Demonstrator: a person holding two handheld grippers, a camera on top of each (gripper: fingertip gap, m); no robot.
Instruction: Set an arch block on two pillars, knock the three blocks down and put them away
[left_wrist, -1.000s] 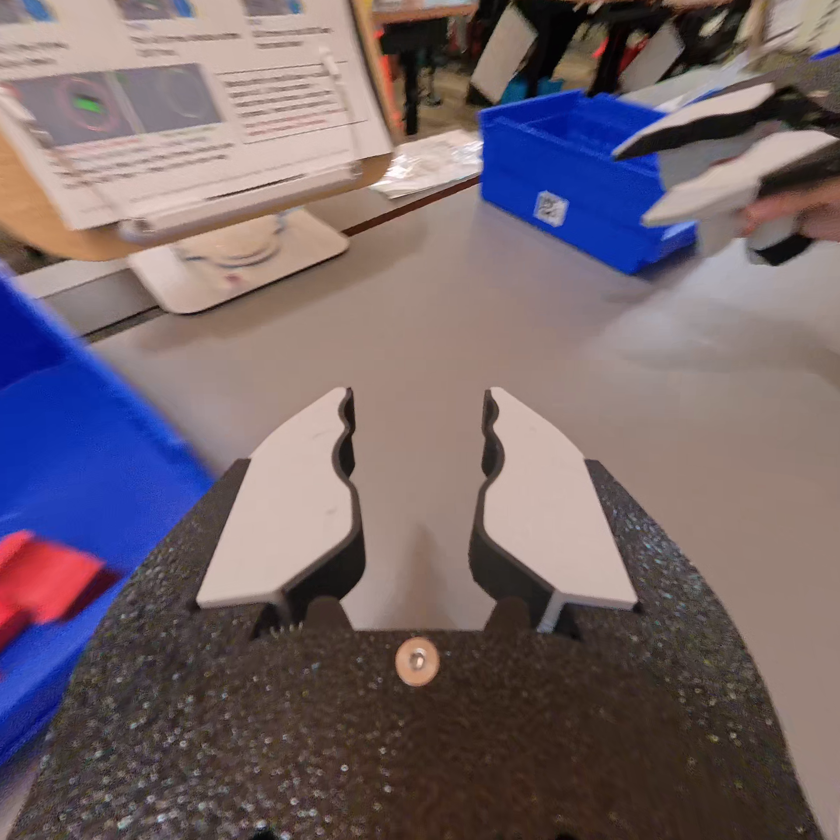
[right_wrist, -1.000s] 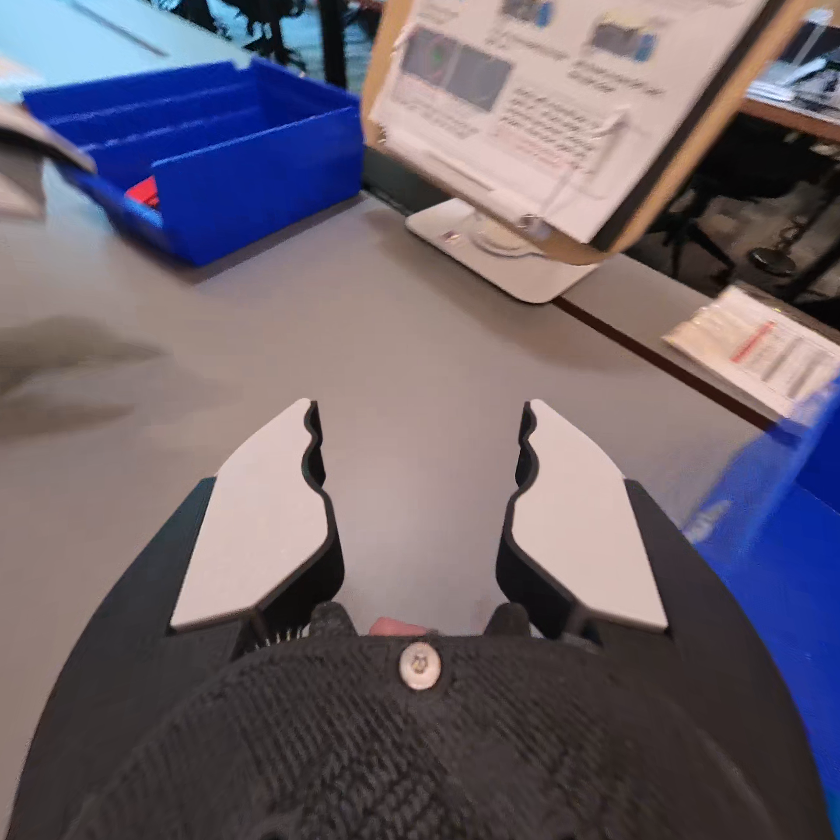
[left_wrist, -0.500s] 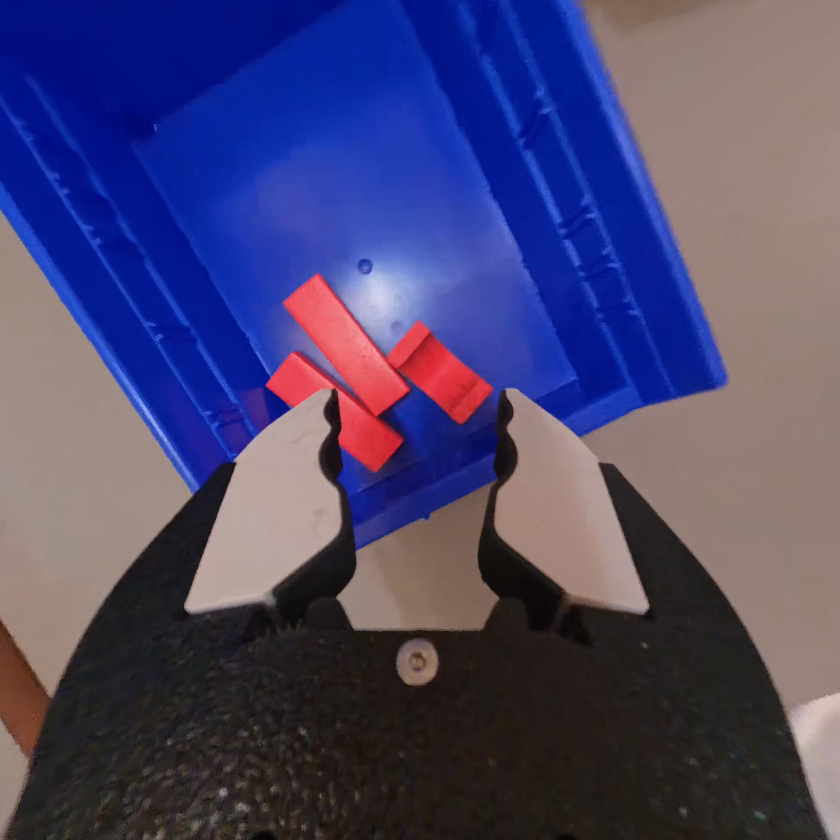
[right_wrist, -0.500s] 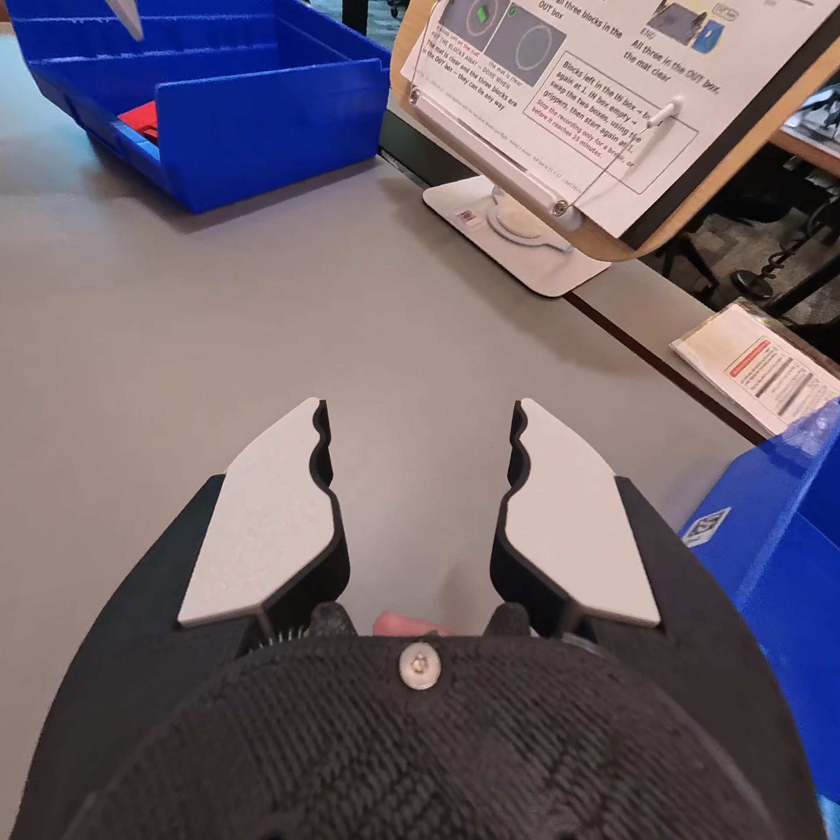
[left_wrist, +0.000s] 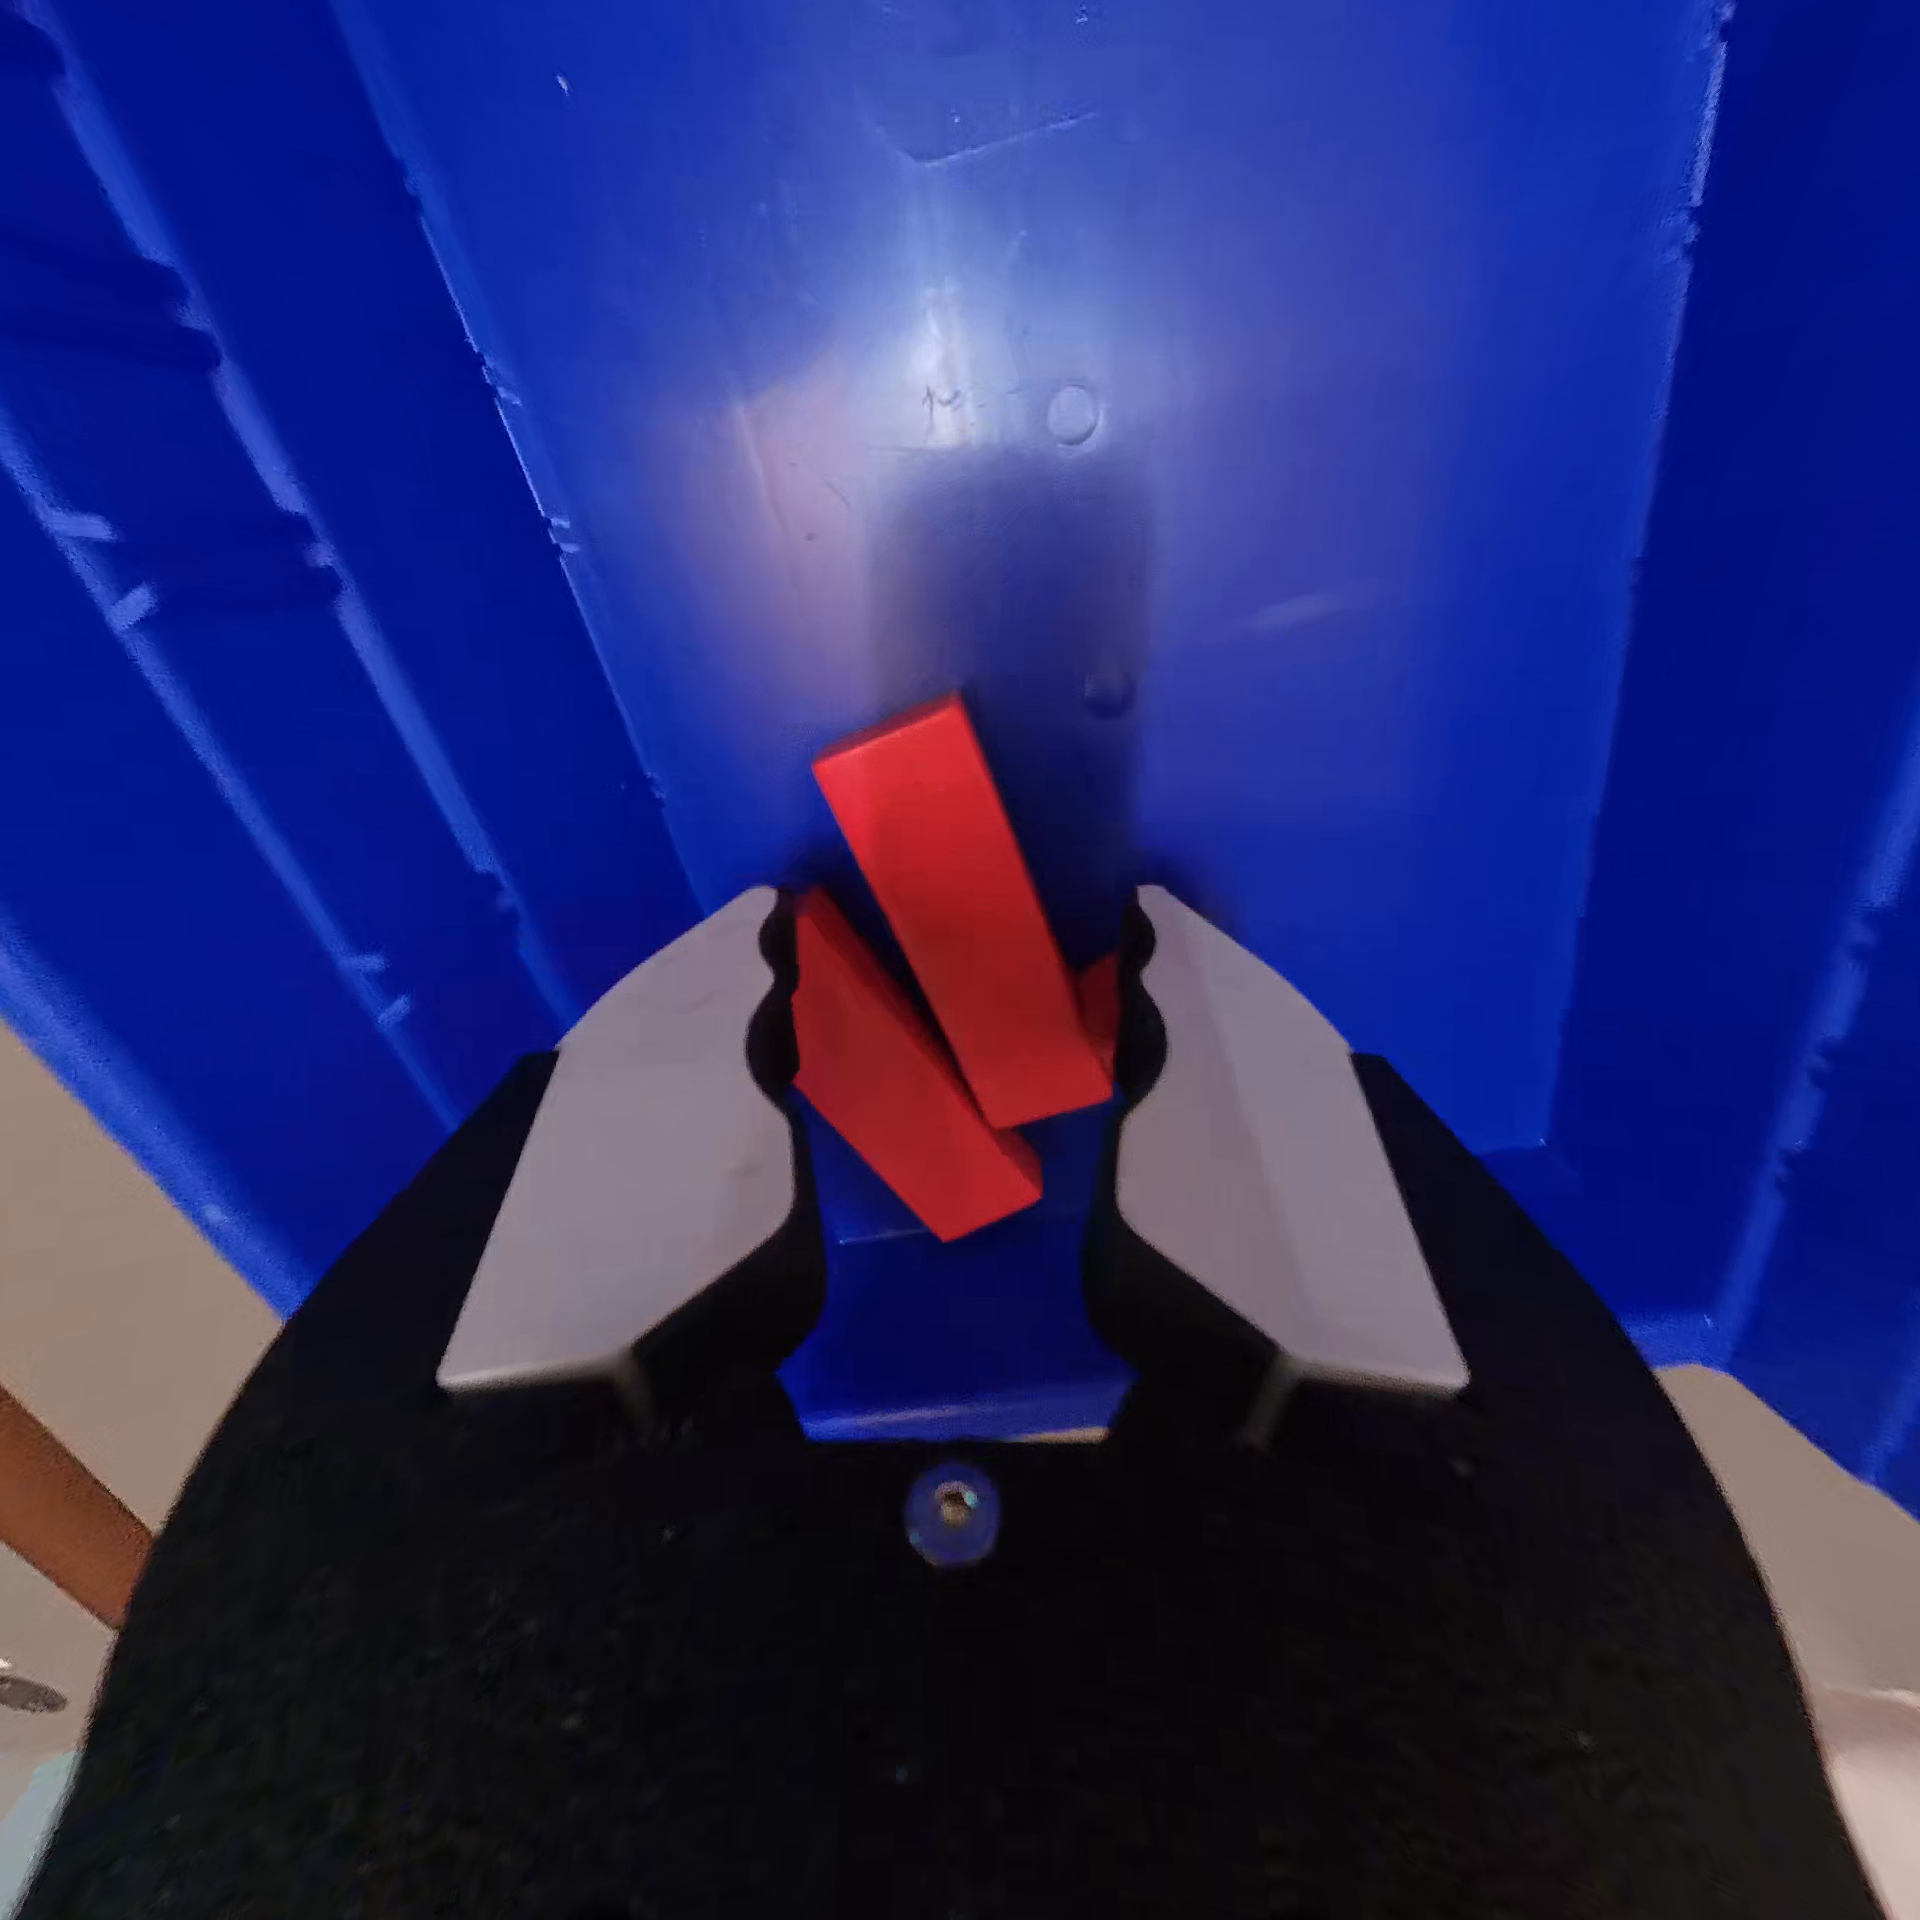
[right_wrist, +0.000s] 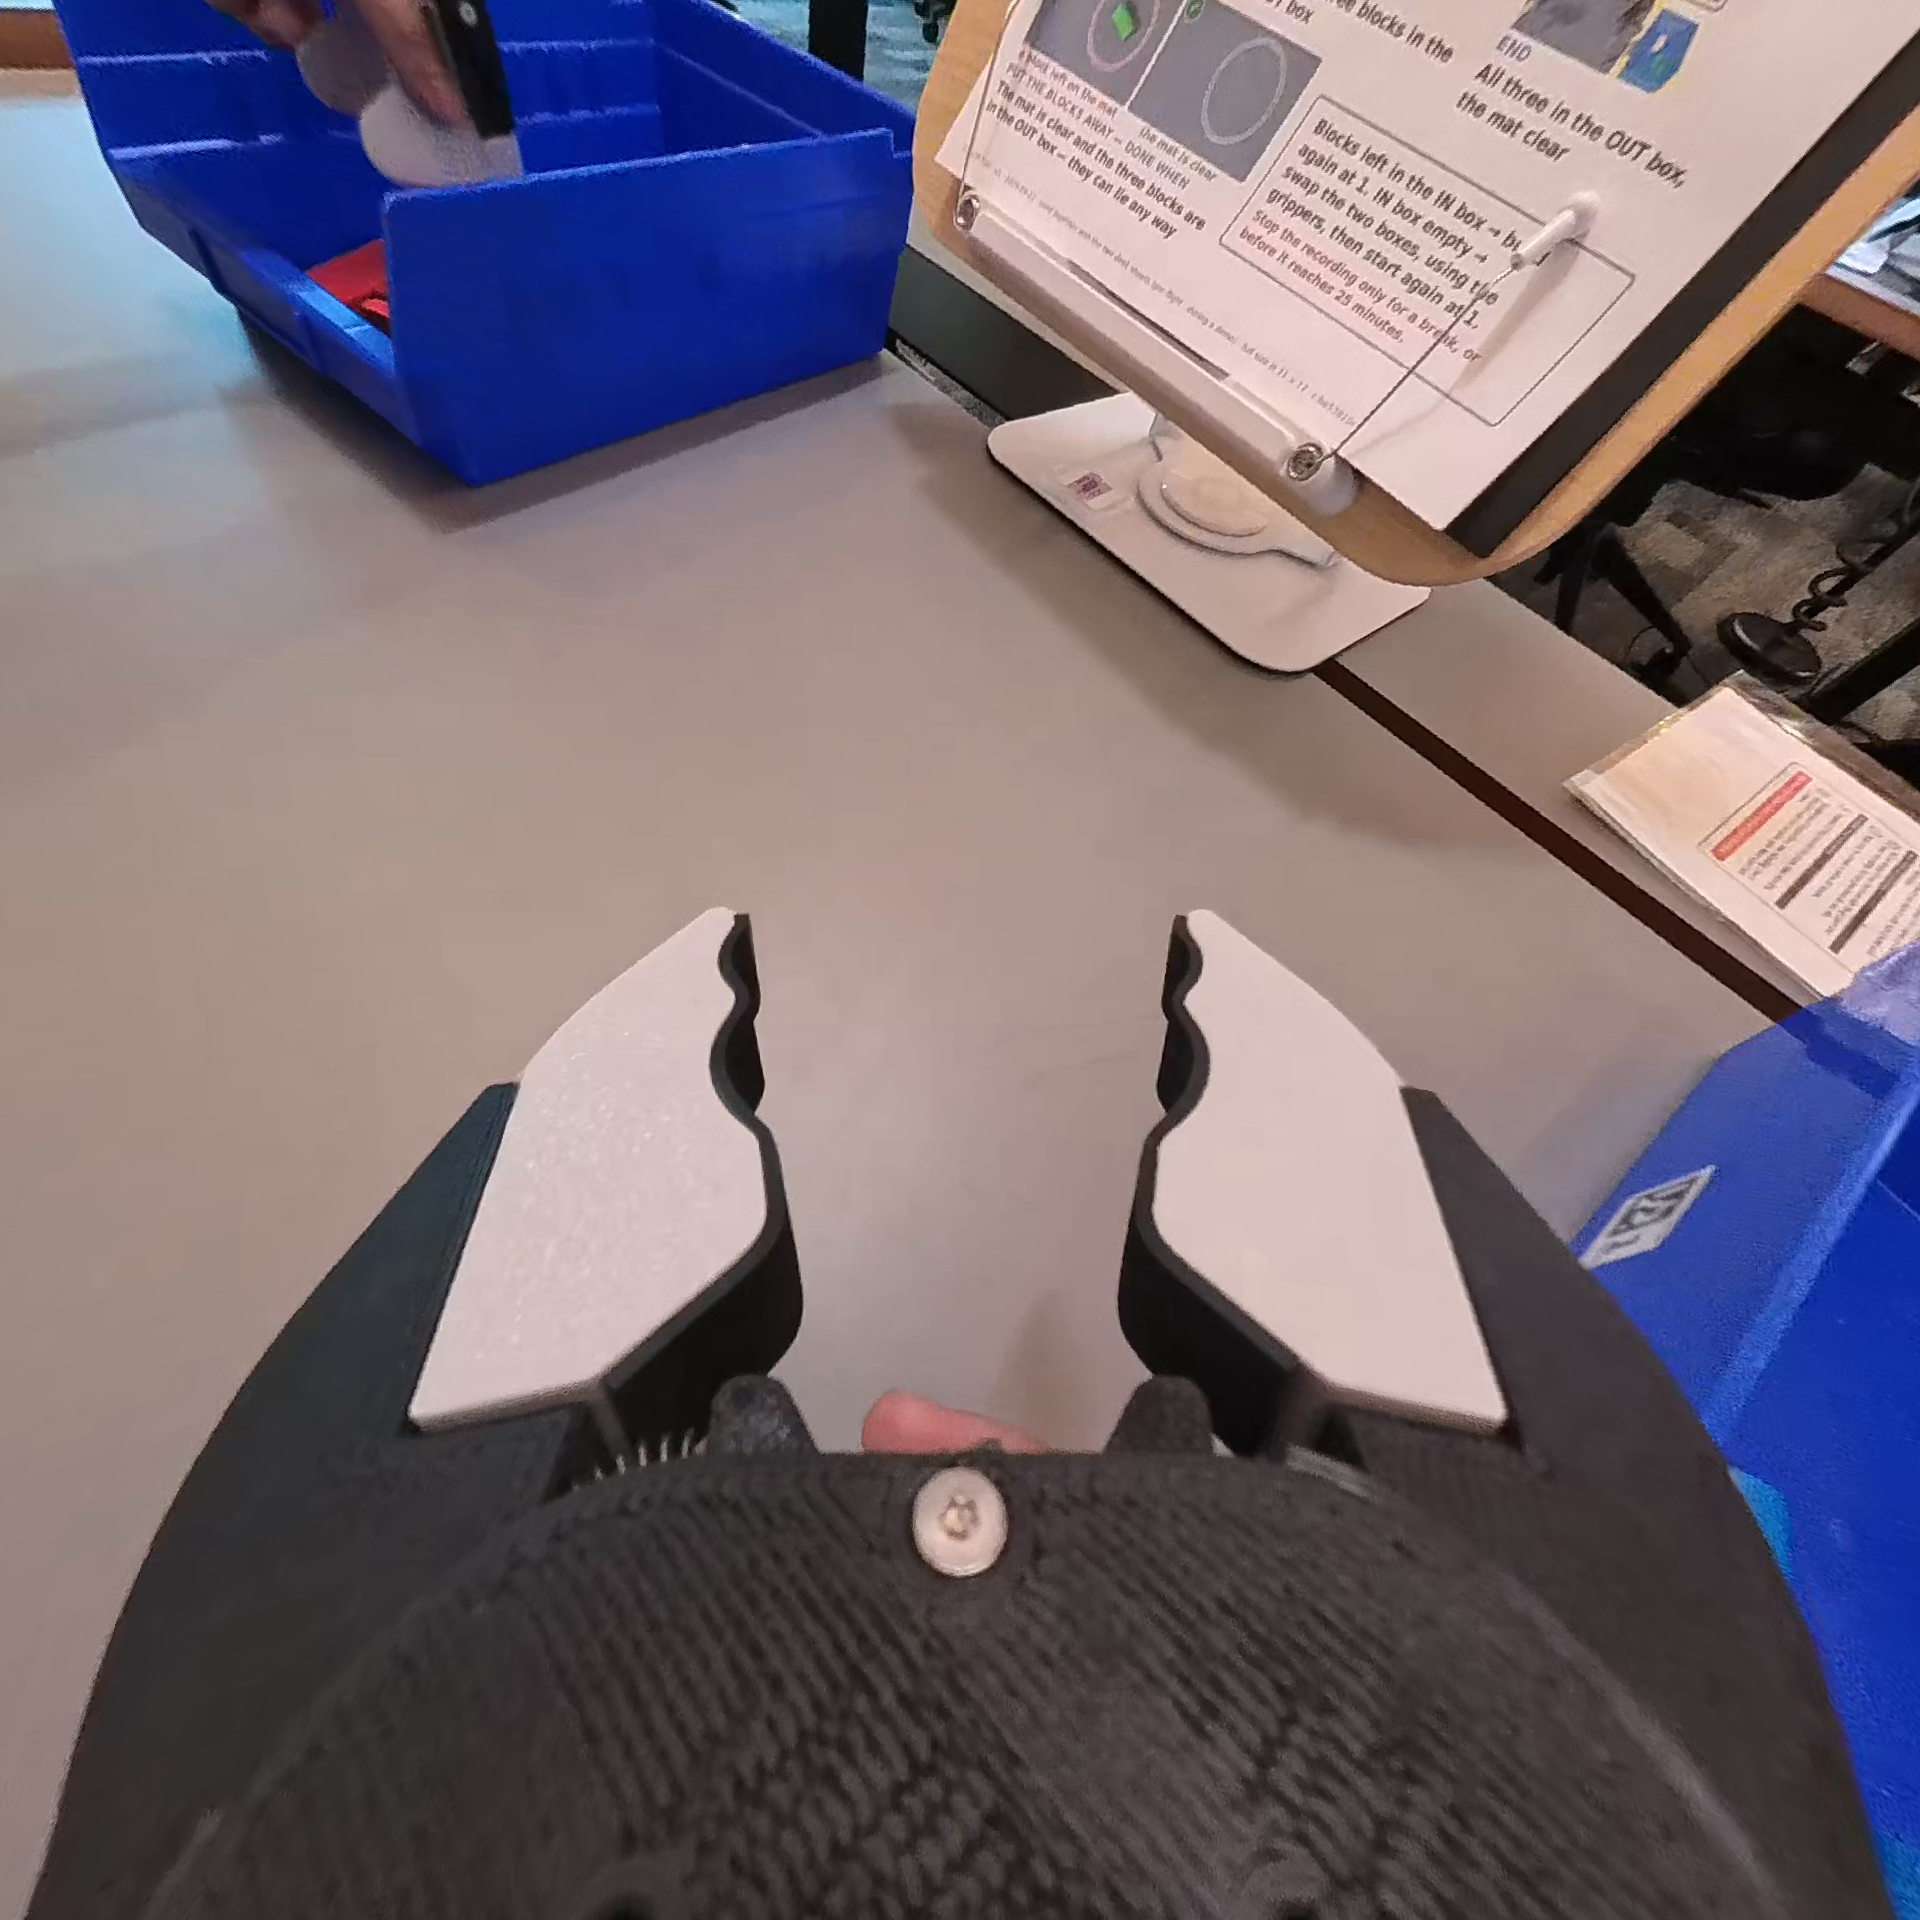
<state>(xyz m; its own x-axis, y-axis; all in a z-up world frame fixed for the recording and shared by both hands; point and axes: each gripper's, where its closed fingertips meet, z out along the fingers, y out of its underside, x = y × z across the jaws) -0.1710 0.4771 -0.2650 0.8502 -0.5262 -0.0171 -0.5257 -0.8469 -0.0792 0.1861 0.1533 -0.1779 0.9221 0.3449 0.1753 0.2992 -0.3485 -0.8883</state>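
Note:
My left gripper (left_wrist: 951, 935) is open and reaches down into a blue bin (left_wrist: 1039, 312). Its fingers straddle red blocks on the bin floor: a long block (left_wrist: 956, 914) lies across a second block (left_wrist: 894, 1101), and a third (left_wrist: 1096, 997) peeks out by the right finger. I cannot tell whether the fingers touch them. In the right wrist view the same bin (right_wrist: 623, 281) stands at the far left with the left gripper (right_wrist: 436, 125) inside it and red blocks (right_wrist: 353, 286) showing. My right gripper (right_wrist: 961, 935) is open and empty above the grey table (right_wrist: 520, 779).
A document stand (right_wrist: 1247, 499) with a printed sheet stands at the table's far edge. A second blue bin (right_wrist: 1818, 1247) sits close on the right of my right gripper. A laminated sheet (right_wrist: 1766, 831) lies beyond the table edge.
My left gripper swung from the open table to over the blue bin, then dropped into it around the red blocks. My right gripper stayed open and barely moved.

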